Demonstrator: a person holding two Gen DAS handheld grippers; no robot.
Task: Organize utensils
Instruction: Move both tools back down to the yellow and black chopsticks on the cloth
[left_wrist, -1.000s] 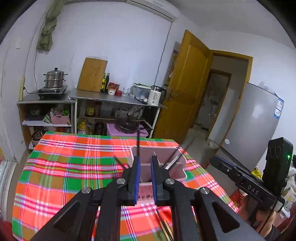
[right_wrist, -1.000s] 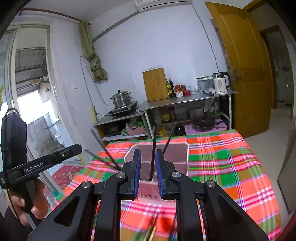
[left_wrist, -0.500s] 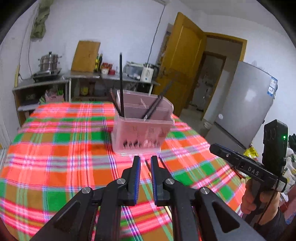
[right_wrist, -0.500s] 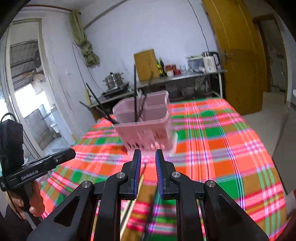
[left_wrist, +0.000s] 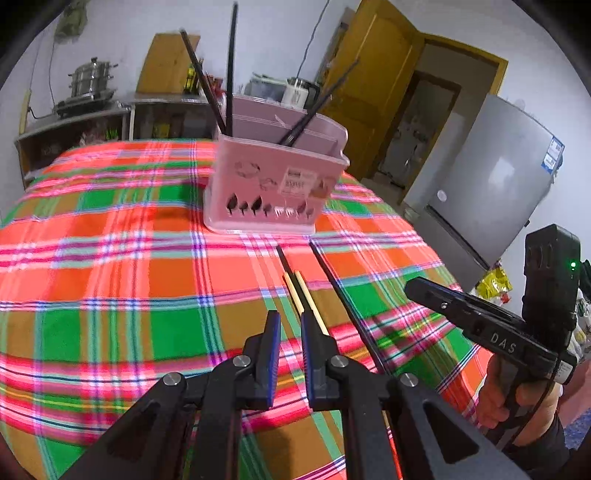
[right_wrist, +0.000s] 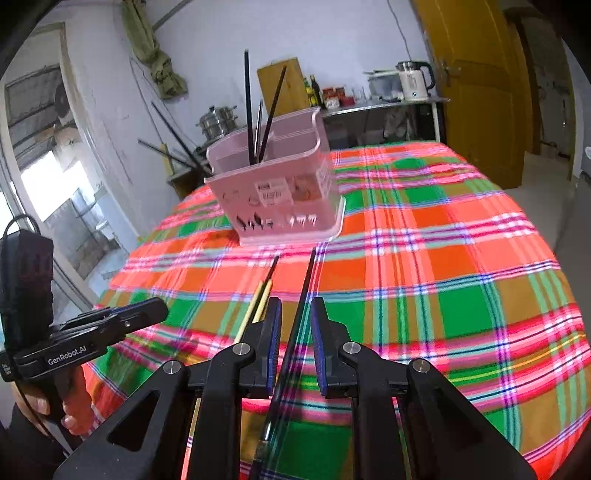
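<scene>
A pink utensil holder (left_wrist: 277, 184) is being kept at the far middle of the tabletop (left_wrist: 110, 258), with several dark chopsticks (left_wrist: 229, 70) standing in it; loose chopsticks are lying on the cloth just near of it: a pale pair (left_wrist: 304, 299) beside a dark one, and a long dark chopstick (right_wrist: 301, 306) to their right; the left gripper (left_wrist: 290, 325) is being held over the pale pair with its jaws almost closed and nothing clamped; the right gripper (right_wrist: 295, 314) is being held astride the long dark chopstick, jaws narrowly apart, with no pressing visible. A slip is likely to be caused by so thin a stick lying flat on soft cloth; the neighbouring sticks could be nudged or rolled. The tabletop is being covered by a red, green and orange plaid; kitchen shelves, a yellow door and a grey refrigerator are being shown beyond.
</scene>
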